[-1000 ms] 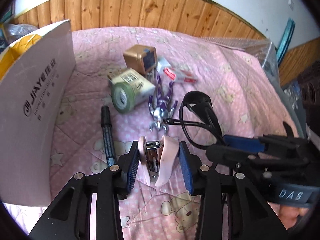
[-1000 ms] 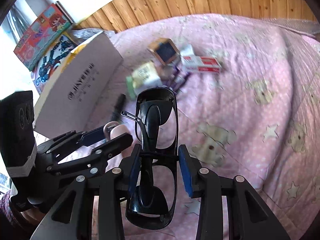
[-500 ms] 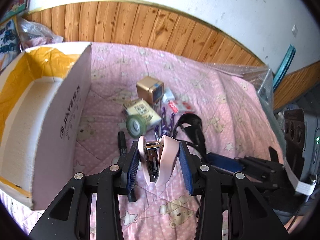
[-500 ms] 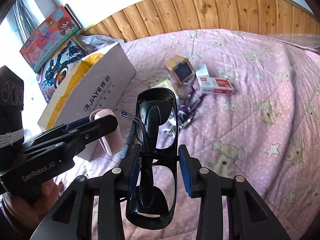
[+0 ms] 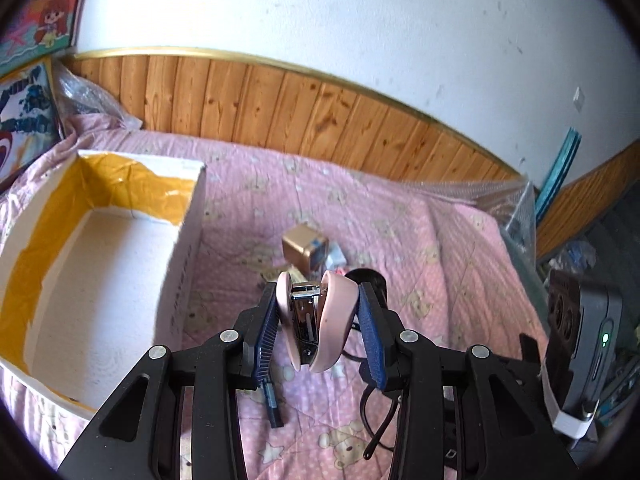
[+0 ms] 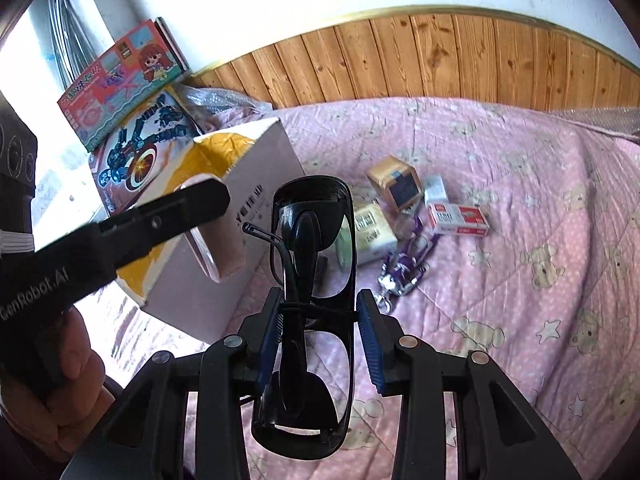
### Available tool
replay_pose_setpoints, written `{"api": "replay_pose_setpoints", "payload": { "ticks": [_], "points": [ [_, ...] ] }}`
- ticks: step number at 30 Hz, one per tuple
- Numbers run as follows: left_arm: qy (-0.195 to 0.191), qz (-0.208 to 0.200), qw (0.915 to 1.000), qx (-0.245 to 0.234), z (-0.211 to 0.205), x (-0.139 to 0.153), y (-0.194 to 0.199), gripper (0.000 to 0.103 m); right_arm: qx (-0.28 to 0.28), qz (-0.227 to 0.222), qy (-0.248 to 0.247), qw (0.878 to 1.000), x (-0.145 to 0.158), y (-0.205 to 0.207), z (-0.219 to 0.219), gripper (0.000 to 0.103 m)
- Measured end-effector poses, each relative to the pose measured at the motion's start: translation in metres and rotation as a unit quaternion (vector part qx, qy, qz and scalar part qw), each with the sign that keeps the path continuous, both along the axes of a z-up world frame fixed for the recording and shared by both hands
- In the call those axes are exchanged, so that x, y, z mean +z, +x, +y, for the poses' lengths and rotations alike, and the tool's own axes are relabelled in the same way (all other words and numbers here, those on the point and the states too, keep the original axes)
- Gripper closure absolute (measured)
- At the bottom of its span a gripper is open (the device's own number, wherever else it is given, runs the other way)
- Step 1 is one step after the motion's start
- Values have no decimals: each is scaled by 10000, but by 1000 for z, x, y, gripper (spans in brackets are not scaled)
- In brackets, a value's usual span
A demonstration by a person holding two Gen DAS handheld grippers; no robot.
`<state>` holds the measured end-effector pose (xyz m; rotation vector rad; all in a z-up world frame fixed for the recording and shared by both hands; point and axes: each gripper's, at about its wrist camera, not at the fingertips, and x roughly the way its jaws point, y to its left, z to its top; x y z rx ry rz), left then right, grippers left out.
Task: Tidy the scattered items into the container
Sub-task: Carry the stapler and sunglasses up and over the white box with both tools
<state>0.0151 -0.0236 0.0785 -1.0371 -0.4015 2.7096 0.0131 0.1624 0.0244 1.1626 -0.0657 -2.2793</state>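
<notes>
White cardboard box (image 5: 100, 264) with yellow-taped inner walls is seen at the left of the left wrist view, lying on the pink quilted bed cover (image 5: 440, 248), its open top showing a bare white floor. The left claw (image 5: 318, 320) is clamped on a pale pink stapler (image 5: 320, 320), whose 2 pink shells are pressed by the blue pads (image 5: 266, 332) with the metal magazine facing the camera. The stapler is held in the air, to the right of the box's near wall. Beyond it a small gold cube-shaped box (image 5: 304, 250) lies on the cover. A black marker pen (image 5: 274, 404) is partly seen below the left pad. Part of the right claw's body is visible at the right edge.

In the right wrist view, the right claw (image 6: 318, 340) is closed on black wraparound sunglasses (image 6: 312, 288), gripped across the folded frame, 1 lens pointing away and 1 toward the camera; they are held clear of the bed. The white box (image 6: 240, 208) stands at the left, with the left claw (image 6: 208, 216) and the pink stapler (image 6: 224, 252) in front of its side wall. Left on the cover, grouped together, are the gold cube box (image 6: 394, 182), a red and white staple box (image 6: 458, 220), a cream printed carton (image 6: 370, 234) and a purple metal clip toy (image 6: 404, 268). 2 colourful toy boxes (image 6: 132, 120) lean behind the white box.
</notes>
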Motion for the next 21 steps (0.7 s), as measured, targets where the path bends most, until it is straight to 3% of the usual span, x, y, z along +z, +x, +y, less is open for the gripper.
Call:
{"api": "replay_pose_setpoints", "payload": {
  "ticks": [21],
  "points": [
    [504,326,9966,560,-75,27,-14,63,240,399,166,9988,45,4,-49,65]
  ]
}}
